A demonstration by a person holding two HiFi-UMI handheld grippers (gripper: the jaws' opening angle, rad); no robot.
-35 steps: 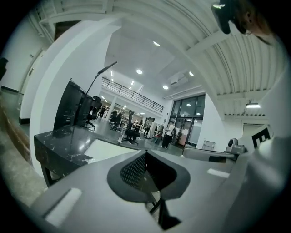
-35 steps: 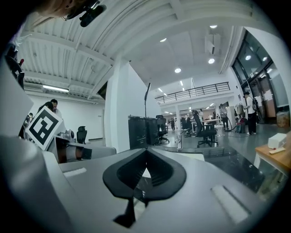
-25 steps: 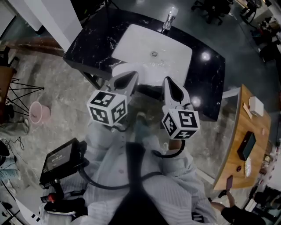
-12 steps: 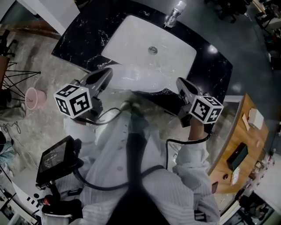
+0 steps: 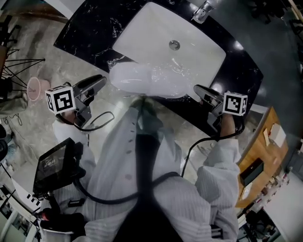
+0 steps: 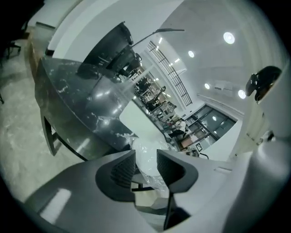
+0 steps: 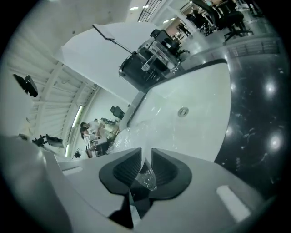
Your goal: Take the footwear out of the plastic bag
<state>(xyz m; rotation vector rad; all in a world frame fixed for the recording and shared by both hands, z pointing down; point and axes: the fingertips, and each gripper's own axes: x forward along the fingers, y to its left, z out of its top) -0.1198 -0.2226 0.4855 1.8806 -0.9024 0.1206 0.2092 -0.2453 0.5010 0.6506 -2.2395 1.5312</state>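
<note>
A clear plastic bag [image 5: 147, 78] with something white inside lies across the front rim of the white sink [image 5: 189, 33]. My left gripper [image 5: 102, 80] is just left of the bag, its jaws opening. In the left gripper view the bag [image 6: 148, 152] shows through the gap, and the pads do not press on it. My right gripper [image 5: 196, 89] is off the bag's right end, its jaws also opening. A crumpled fold of the bag's film [image 7: 146, 175] hangs loose between its pads, and the rest of the bag [image 7: 132, 134] lies ahead on the basin.
The sink sits in a black marble counter [image 5: 85, 33] with a chrome tap [image 5: 202, 10] at the back. A pink bucket [image 5: 34, 88] stands on the floor at left. A wooden desk [image 5: 258, 156] stands at right. A screen device [image 5: 52, 163] hangs by the person's left side.
Both grippers have swung apart from the middle, left going left and right going right. Their jaws have parted. The bag now rests on the sink's front rim.
</note>
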